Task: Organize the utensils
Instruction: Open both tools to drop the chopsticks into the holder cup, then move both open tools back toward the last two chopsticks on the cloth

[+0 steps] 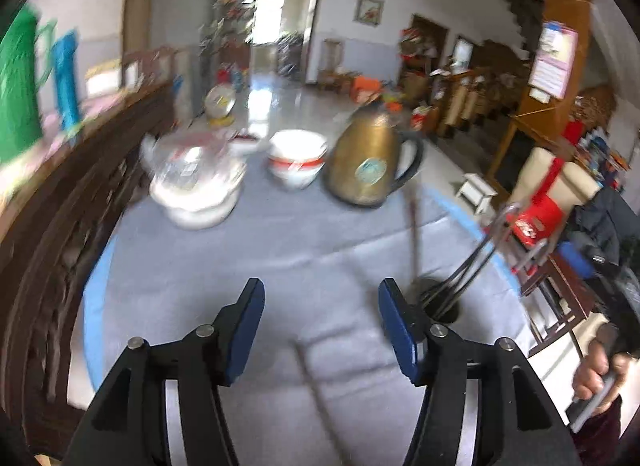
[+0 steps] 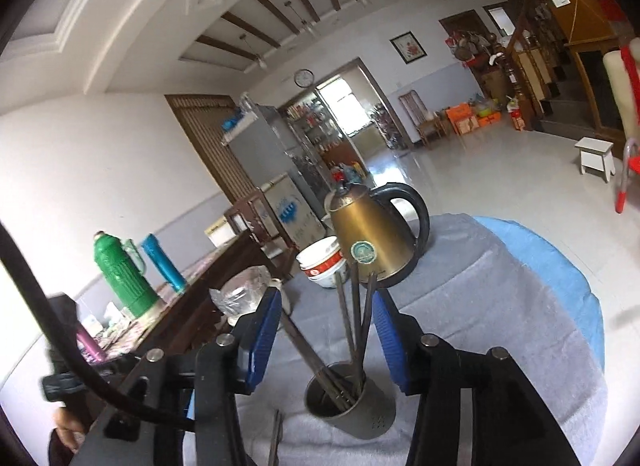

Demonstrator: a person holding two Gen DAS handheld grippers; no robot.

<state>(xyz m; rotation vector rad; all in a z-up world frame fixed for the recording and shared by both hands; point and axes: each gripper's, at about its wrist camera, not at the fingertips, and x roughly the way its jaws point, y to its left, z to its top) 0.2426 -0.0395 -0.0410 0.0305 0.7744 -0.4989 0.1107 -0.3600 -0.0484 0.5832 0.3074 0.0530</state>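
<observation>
Chopsticks (image 2: 352, 330) stand in the holder (image 2: 352, 402), a dark metal cup on the grey cloth (image 2: 500, 326), leaning out of its mouth at several angles with their tips fanned upward toward the kettle (image 2: 374, 238). The right gripper (image 2: 324, 336) hangs just above and behind that holder with its blue pads spread wide and nothing between them; the sticks rise through the gap without being pinched. One loose stick (image 2: 276, 438) lies flat on the cloth just left of the holder, and in the left wrist view what is probably the same stick (image 1: 320, 394) shows as a blurred dark line, though I cannot be sure. It runs from between the left gripper (image 1: 322, 326) pads down toward the camera, so its long axis lies roughly along the gripper's own pointing direction, not across it. The left gripper is also spread open and empty, hovering over the cloth, with the holder (image 1: 436, 302) just to the right of its right pad. Judged from this, the loose stick is the piece left to stow, and the left gripper is the nearer one; it would likely need to turn so its pads close across the stick's thin width, then carry it a short way right to the holder. Bowls (image 1: 296, 163) sit well beyond.
</observation>
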